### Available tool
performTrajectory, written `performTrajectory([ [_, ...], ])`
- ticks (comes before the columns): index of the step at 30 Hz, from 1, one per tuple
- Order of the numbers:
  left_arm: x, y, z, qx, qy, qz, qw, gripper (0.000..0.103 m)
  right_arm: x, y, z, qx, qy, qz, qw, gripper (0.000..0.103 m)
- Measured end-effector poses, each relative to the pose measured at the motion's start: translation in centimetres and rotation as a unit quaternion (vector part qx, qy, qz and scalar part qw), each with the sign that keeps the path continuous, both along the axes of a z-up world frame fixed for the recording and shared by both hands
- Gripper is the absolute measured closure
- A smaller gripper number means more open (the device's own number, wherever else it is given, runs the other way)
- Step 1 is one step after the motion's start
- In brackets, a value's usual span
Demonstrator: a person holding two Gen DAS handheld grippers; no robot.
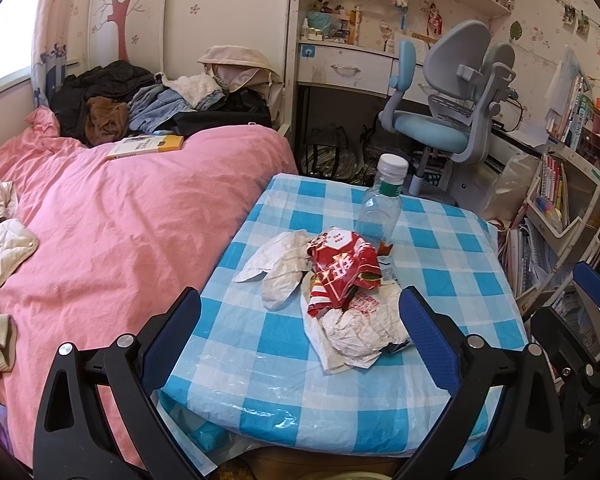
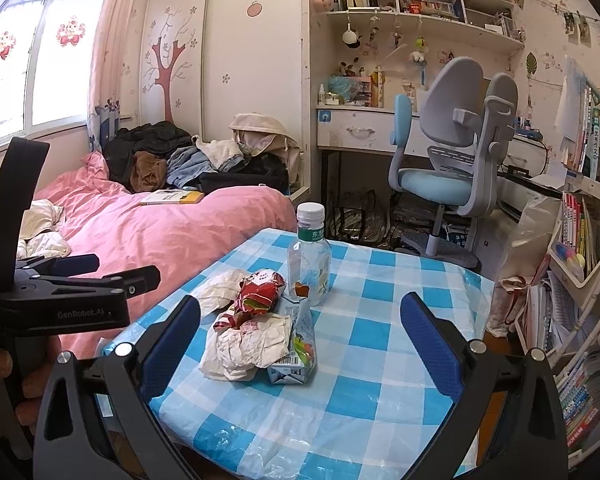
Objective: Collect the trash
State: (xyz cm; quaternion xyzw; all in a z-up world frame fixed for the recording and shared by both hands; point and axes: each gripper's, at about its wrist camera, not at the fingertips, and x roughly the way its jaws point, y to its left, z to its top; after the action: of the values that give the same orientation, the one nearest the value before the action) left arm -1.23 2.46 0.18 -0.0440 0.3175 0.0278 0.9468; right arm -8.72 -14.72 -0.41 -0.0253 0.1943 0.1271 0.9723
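A heap of trash lies on the blue-and-white checked table (image 1: pixel 440 240) (image 2: pixel 380 320): a crumpled red snack wrapper (image 1: pixel 342 266) (image 2: pixel 258 294), white crumpled paper (image 1: pixel 360 328) (image 2: pixel 248 344), a white tissue (image 1: pixel 278 264) (image 2: pixel 220 290) and a flattened drink carton (image 2: pixel 298 344). An empty clear bottle (image 1: pixel 380 204) (image 2: pixel 310 258) with a white cap stands upright behind the heap. My left gripper (image 1: pixel 300 336) is open, just short of the paper. My right gripper (image 2: pixel 300 344) is open too, near the table's front, with the carton and paper ahead of it.
A bed with a pink quilt (image 1: pixel 120 220) (image 2: pixel 160 232), clothes and a yellow book (image 1: pixel 146 146) lies left of the table. A blue-grey desk chair (image 1: pixel 452 112) (image 2: pixel 448 160) stands behind it. Shelves of books (image 2: pixel 576 280) crowd the right side. A hand (image 2: pixel 4 360) holds the left gripper.
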Motion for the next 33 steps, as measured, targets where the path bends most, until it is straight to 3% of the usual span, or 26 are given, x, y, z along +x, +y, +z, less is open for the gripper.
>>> performTrajectory([
  [5, 0.3, 1.4, -0.5, -0.024, 0.015, 0.017, 0.9995, 0.007, 0.1, 0.0, -0.2, -0.001, 0.005, 0.005, 1.0, 0.007],
  [13, 0.9, 1.4, -1.0, -0.015, 0.026, 0.026, 0.9992, 0.007, 0.6, -0.2, -0.8, -0.006, 0.019, 0.008, 1.0, 0.007],
  [25, 2.2, 6.1, -2.8, -0.028, 0.075, 0.118, 0.9898, 0.007, 3.5, 0.3, -3.1, -0.01, 0.102, 0.022, 0.995, 0.007],
  [33, 3.5, 6.7, -4.3, -0.008, 0.102, 0.134, 0.9857, 0.007, 5.3, 1.6, -4.8, -0.037, 0.14, 0.047, 0.988, 0.007],
])
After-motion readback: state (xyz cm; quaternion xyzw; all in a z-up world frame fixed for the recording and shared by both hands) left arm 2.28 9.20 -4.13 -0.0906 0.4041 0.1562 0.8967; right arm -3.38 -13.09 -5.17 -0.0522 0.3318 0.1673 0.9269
